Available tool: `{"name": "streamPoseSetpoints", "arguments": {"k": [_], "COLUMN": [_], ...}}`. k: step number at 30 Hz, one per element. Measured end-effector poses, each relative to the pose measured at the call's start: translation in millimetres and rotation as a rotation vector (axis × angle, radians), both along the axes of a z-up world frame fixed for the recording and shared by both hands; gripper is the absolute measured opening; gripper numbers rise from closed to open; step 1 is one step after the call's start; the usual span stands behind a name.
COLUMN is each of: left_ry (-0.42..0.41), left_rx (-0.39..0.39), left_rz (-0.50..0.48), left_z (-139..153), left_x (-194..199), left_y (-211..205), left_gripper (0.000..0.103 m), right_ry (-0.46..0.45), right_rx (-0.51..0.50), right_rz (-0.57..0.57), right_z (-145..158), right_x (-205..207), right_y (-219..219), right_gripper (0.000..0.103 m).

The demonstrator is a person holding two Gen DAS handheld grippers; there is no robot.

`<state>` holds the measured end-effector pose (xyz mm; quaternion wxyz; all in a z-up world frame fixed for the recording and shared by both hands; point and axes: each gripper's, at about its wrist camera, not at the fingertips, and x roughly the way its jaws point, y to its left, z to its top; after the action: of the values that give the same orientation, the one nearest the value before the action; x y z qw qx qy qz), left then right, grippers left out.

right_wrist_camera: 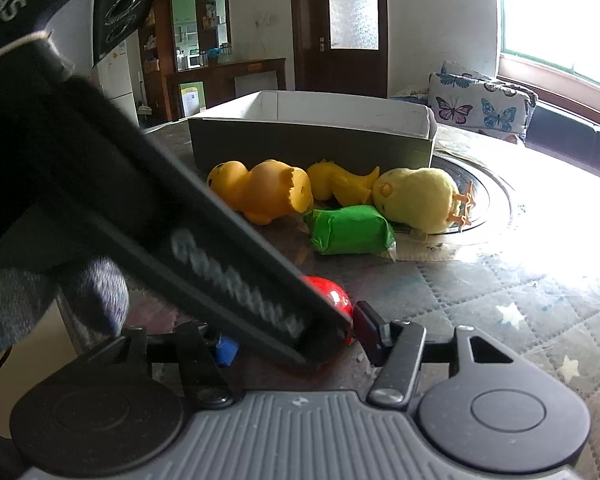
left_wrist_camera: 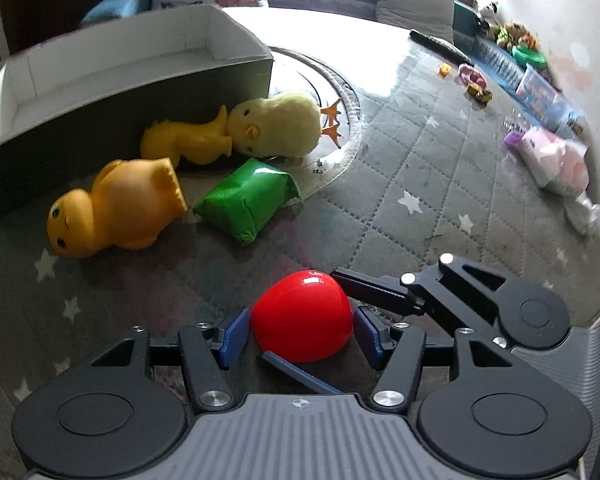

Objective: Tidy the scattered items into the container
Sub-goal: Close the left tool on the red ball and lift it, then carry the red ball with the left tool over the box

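A red plastic egg (left_wrist_camera: 302, 316) lies on the grey quilted mat between the blue pads of my left gripper (left_wrist_camera: 300, 334), which touch both its sides. My right gripper (right_wrist_camera: 296, 340) is around the same egg (right_wrist_camera: 334, 294) from the right; the left gripper's body crosses that view and hides most of it. One right finger (left_wrist_camera: 364, 286) reaches in behind the egg. Beyond lie an orange rubber duck (left_wrist_camera: 116, 208), a yellow rubber toy (left_wrist_camera: 188, 140), a pale plush chick (left_wrist_camera: 278, 122) and a green packet (left_wrist_camera: 246, 198). The open box (left_wrist_camera: 112, 80) stands behind them.
Loose toys and packets (left_wrist_camera: 552, 160) lie along the wall at the right. A round dark plate (right_wrist_camera: 480, 196) is set in the surface under the chick. A butterfly cushion (right_wrist_camera: 476, 104) sits behind the box.
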<state>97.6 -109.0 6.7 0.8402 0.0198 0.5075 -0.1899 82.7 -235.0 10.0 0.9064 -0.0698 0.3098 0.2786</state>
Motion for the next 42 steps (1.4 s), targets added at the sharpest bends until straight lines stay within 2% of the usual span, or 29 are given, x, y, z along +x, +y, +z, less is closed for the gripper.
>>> {"name": "streamPoseSetpoints", "arguments": {"k": [8, 14, 23, 28, 35, 42], "left_ry": [-0.033, -0.065, -0.176, -0.201, -0.168, -0.103], "left_rx": [-0.035, -0.061, -0.063, -0.056, -0.101, -0.109], "left_rz": [0.009, 0.017, 0.033, 0.041, 0.052, 0.054], "left_z": [16, 30, 70, 81, 79, 55], "left_x": [6, 12, 56, 95, 156, 198], "left_y": [9, 17, 30, 34, 39, 41], "left_gripper": [0.060, 0.060, 0.060, 0.060, 0.060, 0.060], "right_ry": [-0.013, -0.052, -0.136, -0.156, -0.137, -0.071], "right_rx": [0.005, 0.002, -0.016, -0.018, -0.019, -0.043], "right_rz": [-0.001, 0.005, 0.023, 0.028, 0.018, 0.014], "right_z": [7, 27, 65, 78, 78, 58], "right_x": [-2, 10, 58, 101, 158, 201], "right_y": [1, 6, 26, 39, 49, 54], "right_gripper": [0.059, 0.059, 0.059, 0.059, 0.059, 0.059]}}
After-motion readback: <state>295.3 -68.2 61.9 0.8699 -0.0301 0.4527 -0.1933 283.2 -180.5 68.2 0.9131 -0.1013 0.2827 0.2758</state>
